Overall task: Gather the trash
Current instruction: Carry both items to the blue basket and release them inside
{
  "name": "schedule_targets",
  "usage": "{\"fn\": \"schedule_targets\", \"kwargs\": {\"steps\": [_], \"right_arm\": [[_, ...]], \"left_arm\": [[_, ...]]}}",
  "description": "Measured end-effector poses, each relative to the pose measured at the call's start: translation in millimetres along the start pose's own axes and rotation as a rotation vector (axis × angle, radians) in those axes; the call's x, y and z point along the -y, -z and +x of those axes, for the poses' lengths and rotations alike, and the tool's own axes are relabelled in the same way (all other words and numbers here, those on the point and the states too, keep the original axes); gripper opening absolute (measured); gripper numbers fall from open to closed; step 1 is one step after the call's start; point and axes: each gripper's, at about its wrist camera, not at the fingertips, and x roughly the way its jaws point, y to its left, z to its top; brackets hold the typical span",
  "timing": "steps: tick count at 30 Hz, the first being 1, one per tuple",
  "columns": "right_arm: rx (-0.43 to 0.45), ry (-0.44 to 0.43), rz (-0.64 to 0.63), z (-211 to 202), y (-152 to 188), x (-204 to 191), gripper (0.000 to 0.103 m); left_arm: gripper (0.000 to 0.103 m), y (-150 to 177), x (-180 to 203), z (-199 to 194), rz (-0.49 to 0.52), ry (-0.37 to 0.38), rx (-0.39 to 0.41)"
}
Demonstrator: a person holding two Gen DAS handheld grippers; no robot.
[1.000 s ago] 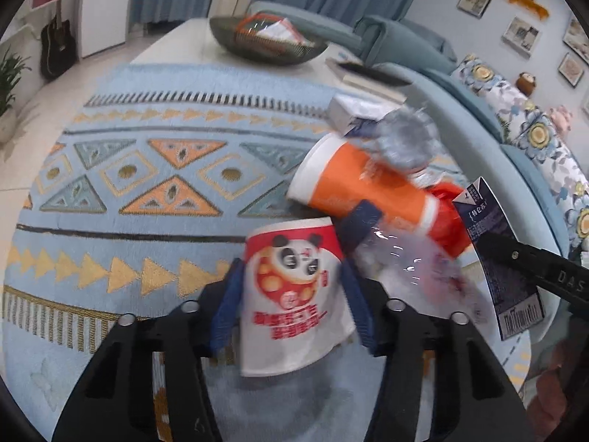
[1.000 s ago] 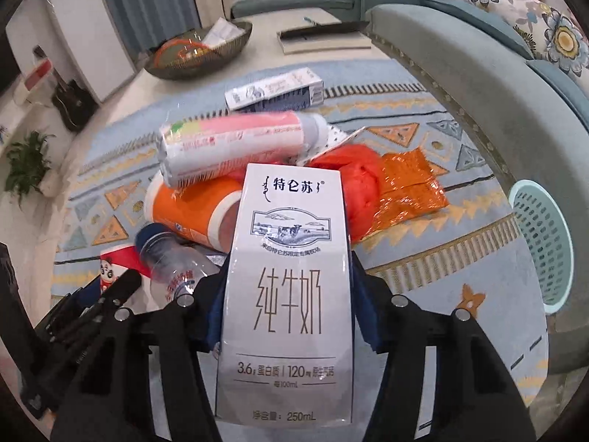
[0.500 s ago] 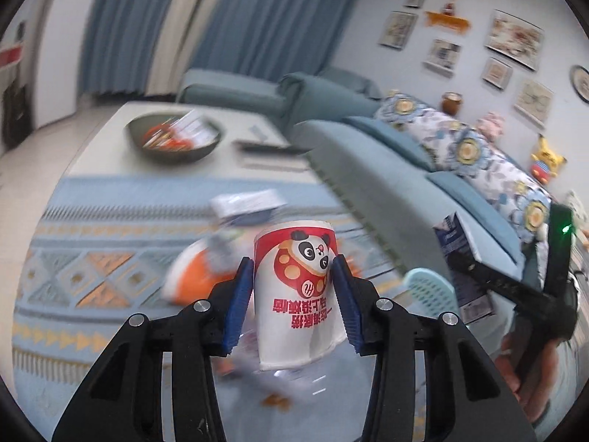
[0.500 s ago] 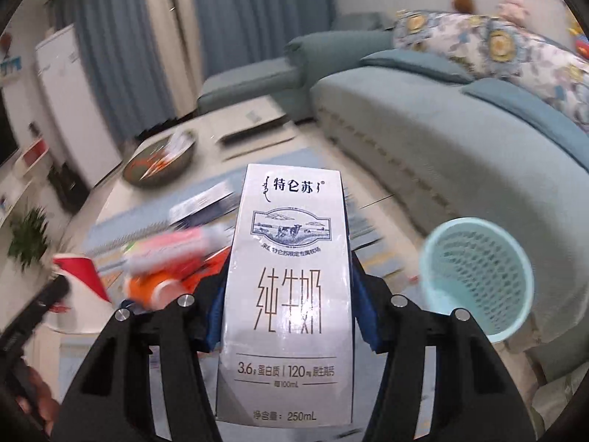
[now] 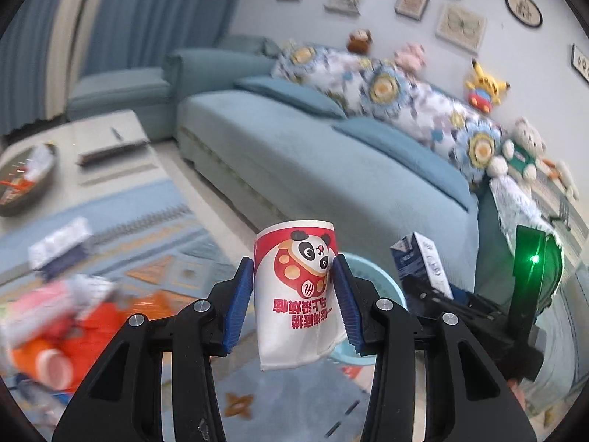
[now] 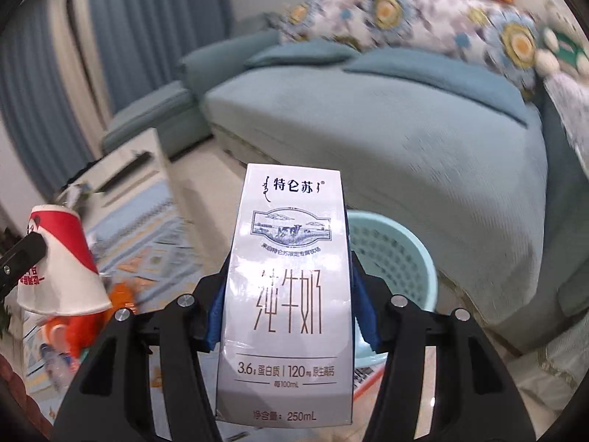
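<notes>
Left gripper (image 5: 294, 291) is clamped on a paper cup (image 5: 296, 294) with a panda print, blue pads pressing both sides, cup upside down and slightly crushed, held in the air over the near edge of the pale blue mesh basket (image 6: 397, 254). Right gripper (image 6: 289, 294) is gripping a white milk carton (image 6: 291, 294) upright between its pads, also off the floor, just in front of the same basket, which sits on the floor against the blue sofa (image 6: 423, 140). The rest of the trash, an orange cup (image 5: 48, 361) and blurred wrappers, lies on the patterned rug (image 5: 154, 258) far left of both grippers.
</notes>
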Motion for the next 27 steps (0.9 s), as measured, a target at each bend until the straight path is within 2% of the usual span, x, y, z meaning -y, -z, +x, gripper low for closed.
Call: {"fn": "schedule_targets", "kwargs": {"steps": [6, 12, 13, 15, 16, 17, 21, 24, 27], "right_arm": [[-0.167, 0.068, 0.093, 69.7, 27.1, 43.7, 0.054], [-0.225, 0.121, 0.103, 108.3, 41.9, 59.6, 0.055], [-0.230, 0.122, 0.103, 114.3, 42.3, 61.0, 0.055], [-0.239, 0.117, 0.100, 122.8, 39.4, 57.4, 0.060], [-0.227, 0.132, 0.092, 126.3, 38.9, 56.4, 0.062], [-0.217, 0.143, 0.084, 129.2, 36.3, 54.7, 0.065], [-0.193, 0.154, 0.052, 138.4, 32.6, 44.3, 0.067], [-0.121, 0.192, 0.010, 144.4, 32.7, 31.8, 0.077], [-0.045, 0.249, -0.036, 157.3, 38.5, 20.3, 0.077]], "left_arm": [[0.042, 23.8, 32.1, 102.5, 0.039, 0.024, -0.151], [0.043, 48.6, 39.7, 172.5, 0.048, 0.051, -0.245], [0.044, 50.3, 41.9, 179.4, 0.056, 0.056, -0.248], [0.060, 52.3, 46.0, 187.8, 0.081, 0.044, -0.242], [0.065, 52.9, 44.7, 188.9, 0.079, 0.049, -0.236], [0.065, 53.4, 40.0, 189.1, 0.066, 0.065, -0.232], [0.065, 51.1, 22.9, 173.7, 0.021, 0.079, -0.204], [0.065, 51.2, 4.2, 148.7, 0.005, 0.073, -0.176], [0.065, 53.6, -18.1, 110.1, -0.003, 0.047, -0.140]]}}
